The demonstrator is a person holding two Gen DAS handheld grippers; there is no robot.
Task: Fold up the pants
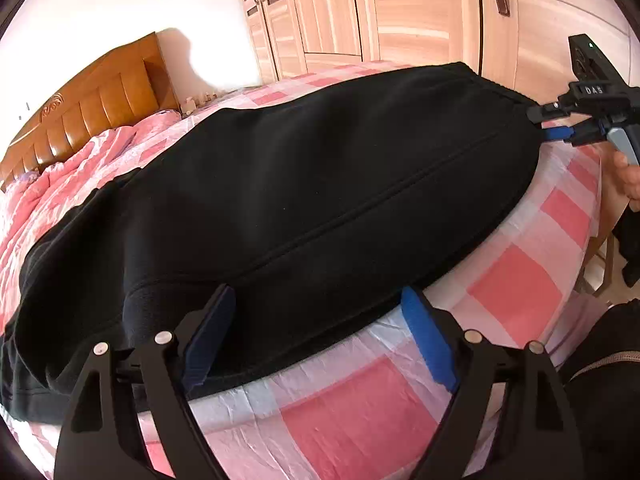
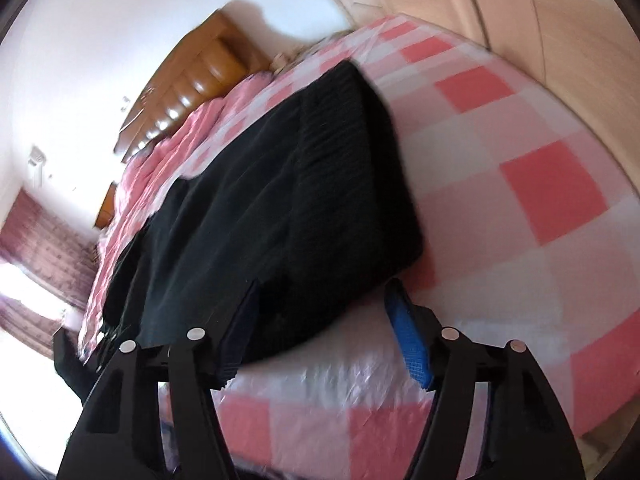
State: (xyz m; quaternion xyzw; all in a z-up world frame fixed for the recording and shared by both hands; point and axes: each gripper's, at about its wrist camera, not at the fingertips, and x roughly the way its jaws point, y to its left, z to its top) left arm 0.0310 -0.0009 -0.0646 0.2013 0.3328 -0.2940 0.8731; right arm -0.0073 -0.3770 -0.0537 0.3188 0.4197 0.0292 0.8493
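A bed (image 1: 516, 280) covered by a pink-and-white checked sheet filled the lower and right parts of both views. A wooden headboard (image 1: 92, 100) was seen at upper left, a pale wardrobe (image 1: 360, 8) at upper centre. Black pants (image 1: 304, 184) were laid flat across the middle of the left wrist frame, the leg seam running diagonally. The left gripper (image 1: 320, 312) was observed at bottom centre with jaws wide apart, straddling the near edge of the cloth without pinching it. The right gripper (image 2: 320, 300) was recorded at bottom centre of its own view, jaws likewise spread around a pants end; in the left view, at right edge, its tips appeared nearly together, so the grip could not be told.
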